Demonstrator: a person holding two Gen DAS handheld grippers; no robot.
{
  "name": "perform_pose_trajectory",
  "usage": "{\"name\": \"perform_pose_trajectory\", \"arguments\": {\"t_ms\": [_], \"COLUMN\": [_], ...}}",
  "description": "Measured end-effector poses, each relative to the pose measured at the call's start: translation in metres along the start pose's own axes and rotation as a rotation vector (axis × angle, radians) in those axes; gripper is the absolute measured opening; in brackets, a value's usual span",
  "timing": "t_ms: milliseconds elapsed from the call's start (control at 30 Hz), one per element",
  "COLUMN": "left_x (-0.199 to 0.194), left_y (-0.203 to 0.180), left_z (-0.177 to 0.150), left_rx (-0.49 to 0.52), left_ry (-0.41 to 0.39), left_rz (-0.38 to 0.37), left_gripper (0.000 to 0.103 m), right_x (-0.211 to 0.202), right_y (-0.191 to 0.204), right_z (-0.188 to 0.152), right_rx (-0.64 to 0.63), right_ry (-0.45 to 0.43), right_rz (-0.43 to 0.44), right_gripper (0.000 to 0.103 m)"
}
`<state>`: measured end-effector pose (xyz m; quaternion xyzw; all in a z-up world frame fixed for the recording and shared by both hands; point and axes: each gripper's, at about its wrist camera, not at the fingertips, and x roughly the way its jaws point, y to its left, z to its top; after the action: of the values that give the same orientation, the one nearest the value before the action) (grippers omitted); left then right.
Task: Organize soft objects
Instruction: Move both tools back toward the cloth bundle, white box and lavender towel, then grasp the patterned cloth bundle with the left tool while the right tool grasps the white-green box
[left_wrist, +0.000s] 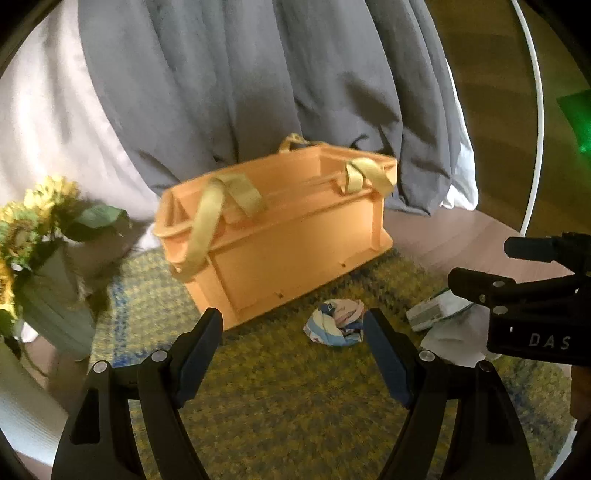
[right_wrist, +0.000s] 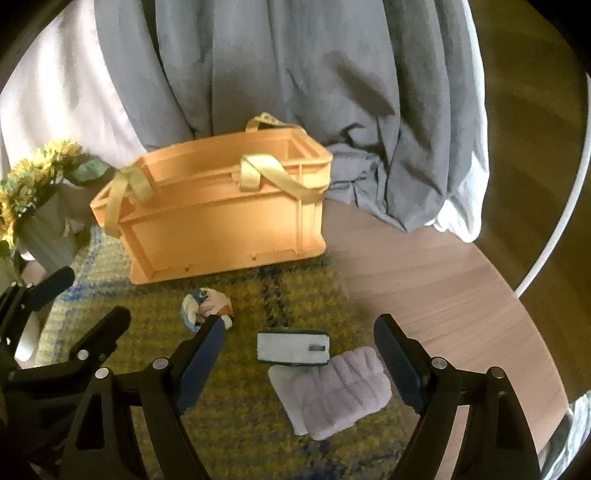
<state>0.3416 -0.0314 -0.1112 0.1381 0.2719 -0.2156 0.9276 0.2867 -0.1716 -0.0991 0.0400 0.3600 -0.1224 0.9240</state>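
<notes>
An orange plastic crate (left_wrist: 295, 236) with yellow strap handles stands on a yellow-blue rug; it also shows in the right wrist view (right_wrist: 221, 221). A balled patterned cloth (left_wrist: 338, 323) lies in front of it, also seen from the right wrist (right_wrist: 207, 304). A small white-and-green packet (right_wrist: 293, 347) and a folded lilac towel (right_wrist: 332, 395) lie to its right. My left gripper (left_wrist: 293, 336) is open and empty above the rug, just left of the cloth ball. My right gripper (right_wrist: 299, 347) is open and empty, above the packet and towel. It shows in the left wrist view (left_wrist: 524, 291).
A pale vase of sunflowers (left_wrist: 44, 258) stands left of the crate, also in the right wrist view (right_wrist: 40, 206). A grey blanket (left_wrist: 258, 92) hangs behind the crate. The rug (left_wrist: 277, 406) lies on a wooden floor (right_wrist: 443, 295). A white curved tube (left_wrist: 535, 110) runs at right.
</notes>
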Motion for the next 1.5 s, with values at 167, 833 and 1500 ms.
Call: {"name": "perform_pose_trajectory", "arguments": {"t_ms": [167, 833, 1500], "left_x": [0.023, 0.099, 0.078], "left_y": [-0.004, -0.018, -0.015], "left_z": [-0.004, -0.008, -0.004], "left_rx": [0.011, 0.022, -0.037], "left_ry": [0.032, 0.171, 0.145], "left_rz": [-0.028, -0.134, -0.133], "left_gripper": [0.078, 0.074, 0.049], "right_x": [0.016, 0.054, 0.045], "right_y": [0.001, 0.003, -0.001], "right_z": [0.000, -0.003, -0.005], "right_rx": [-0.011, -0.017, 0.004], "right_ry": [0.034, 0.119, 0.094], "right_rz": [-0.010, -0.010, 0.023], "right_gripper": [0.082, 0.061, 0.053]}}
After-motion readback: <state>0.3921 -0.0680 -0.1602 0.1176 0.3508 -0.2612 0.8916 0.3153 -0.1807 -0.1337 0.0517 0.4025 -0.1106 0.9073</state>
